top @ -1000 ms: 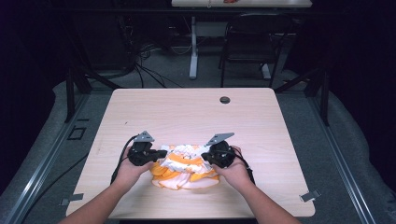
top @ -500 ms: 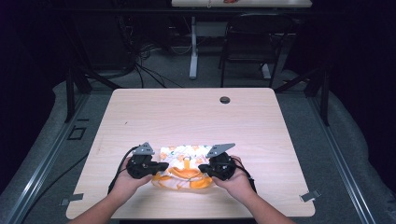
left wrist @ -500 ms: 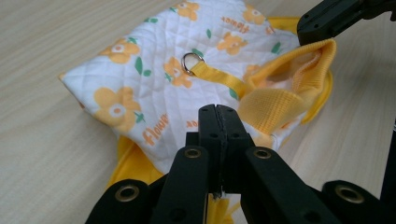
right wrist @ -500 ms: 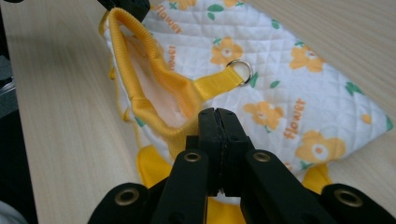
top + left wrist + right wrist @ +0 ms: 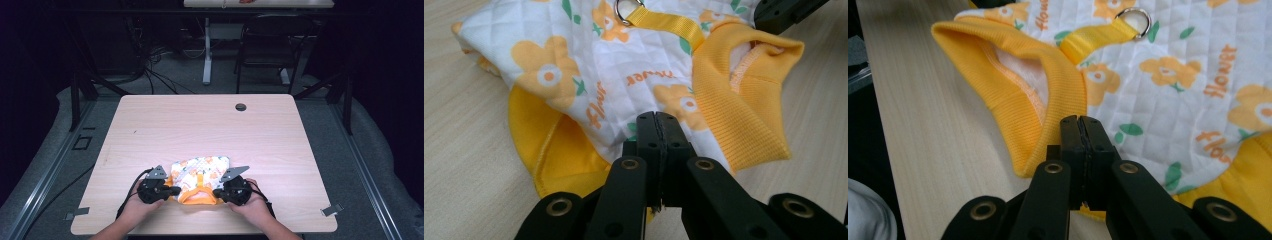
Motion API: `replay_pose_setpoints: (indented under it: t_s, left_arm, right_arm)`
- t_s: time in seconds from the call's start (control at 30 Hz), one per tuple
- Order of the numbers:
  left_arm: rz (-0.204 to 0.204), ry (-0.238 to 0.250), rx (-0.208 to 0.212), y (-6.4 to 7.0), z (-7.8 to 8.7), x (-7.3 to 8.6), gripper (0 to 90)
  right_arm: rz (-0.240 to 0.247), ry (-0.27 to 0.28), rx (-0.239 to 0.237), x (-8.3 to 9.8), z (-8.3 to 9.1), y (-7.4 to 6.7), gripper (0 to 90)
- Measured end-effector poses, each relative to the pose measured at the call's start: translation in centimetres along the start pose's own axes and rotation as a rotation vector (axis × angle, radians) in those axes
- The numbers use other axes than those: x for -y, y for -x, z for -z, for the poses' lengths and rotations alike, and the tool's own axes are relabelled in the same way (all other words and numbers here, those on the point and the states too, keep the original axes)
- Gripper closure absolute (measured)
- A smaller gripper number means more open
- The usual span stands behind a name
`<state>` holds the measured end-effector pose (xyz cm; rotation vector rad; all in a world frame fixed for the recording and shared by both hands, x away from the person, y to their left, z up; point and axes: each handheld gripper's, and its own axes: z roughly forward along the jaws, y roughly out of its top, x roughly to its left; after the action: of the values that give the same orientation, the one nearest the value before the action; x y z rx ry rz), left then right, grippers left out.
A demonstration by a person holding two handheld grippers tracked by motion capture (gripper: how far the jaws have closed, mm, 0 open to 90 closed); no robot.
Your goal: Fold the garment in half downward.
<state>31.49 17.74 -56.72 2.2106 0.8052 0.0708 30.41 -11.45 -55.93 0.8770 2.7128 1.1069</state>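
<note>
A small quilted white garment with orange flowers and yellow ribbed trim lies flat near the front edge of the wooden table. My left gripper is shut on its left side, where the jaw tips meet on the white cloth above the yellow hem. On the right side my right gripper is shut beside the yellow collar opening, its tips closed over the fabric. A metal ring on a yellow strap sits on the garment's middle.
A round cable hole marks the table's far side. Behind the table stand a dark chair and a white desk leg, with cables on the floor. The table's front edge runs just below both hands.
Both grippers have come down and toward the person with the garment's sides. The cloth, bunched up before, now lies flatter on the table.
</note>
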Motion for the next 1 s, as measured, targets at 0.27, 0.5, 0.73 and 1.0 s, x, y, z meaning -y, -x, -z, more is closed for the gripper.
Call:
replay_pose_setpoints:
  t_s: [0.27, 0.5, 0.73, 1.0]
  left_arm:
    - [-0.004, 0.014, 0.0, -0.11, -0.23, 0.66, 90.0]
    - [0.006, 0.019, 0.01, -0.23, -0.26, 0.78, 90.0]
    - [0.016, 0.024, 0.009, -0.42, -0.4, 0.66, 90.0]
    - [0.025, 0.023, -0.002, -0.86, -0.74, 0.1, 90.0]
  right_arm:
    - [-0.024, 0.002, -0.009, 0.79, -0.4, 0.27, 89.3]
    - [-0.025, 0.005, -0.004, 0.89, -0.43, 0.26, 89.3]
    - [-0.034, 0.016, -0.005, 0.93, -0.5, 0.23, 89.4]
    - [-0.05, 0.018, -0.003, 0.81, -0.55, 0.79, 89.5]
